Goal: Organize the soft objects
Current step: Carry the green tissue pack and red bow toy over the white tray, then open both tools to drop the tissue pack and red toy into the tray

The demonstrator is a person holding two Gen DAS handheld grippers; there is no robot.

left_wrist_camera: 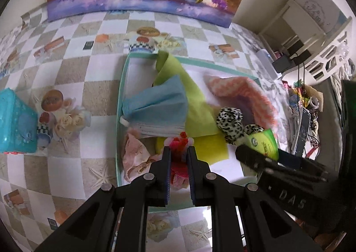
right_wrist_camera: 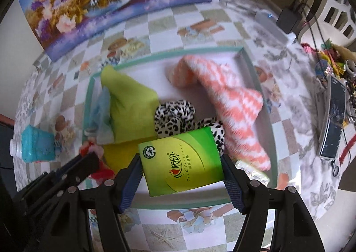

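From the left wrist view, the left gripper point(left_wrist_camera: 179, 151) is clamped on a small red and pink fluffy thing point(left_wrist_camera: 179, 143), its jaws almost together, and it hangs over the near part of the teal-edged tray point(left_wrist_camera: 119, 105). In the tray lie a blue cloth point(left_wrist_camera: 155, 105), a green cloth point(left_wrist_camera: 189, 96), a leopard-print piece point(left_wrist_camera: 230, 119) and an orange-striped sock point(left_wrist_camera: 244, 93). I think the good way is to lower the fluffy thing onto a free spot at the near edge and only then release, so it does not roll out.

From the right wrist view, the right gripper point(right_wrist_camera: 181, 169) holds a green tissue pack point(right_wrist_camera: 182, 161) between wide jaws, both pads pressing its sides, above the near side of the tray point(right_wrist_camera: 253, 69). The pack should go down flat on the white floor in front of the leopard-print piece point(right_wrist_camera: 173, 113), not on top of it.

This view shows the pack's whole printed face and the full sock point(right_wrist_camera: 224, 105); the left view shows only a corner of the pack point(left_wrist_camera: 264, 142). The left view alone shows a pale pink cloth point(left_wrist_camera: 135, 154) in the tray's near corner.
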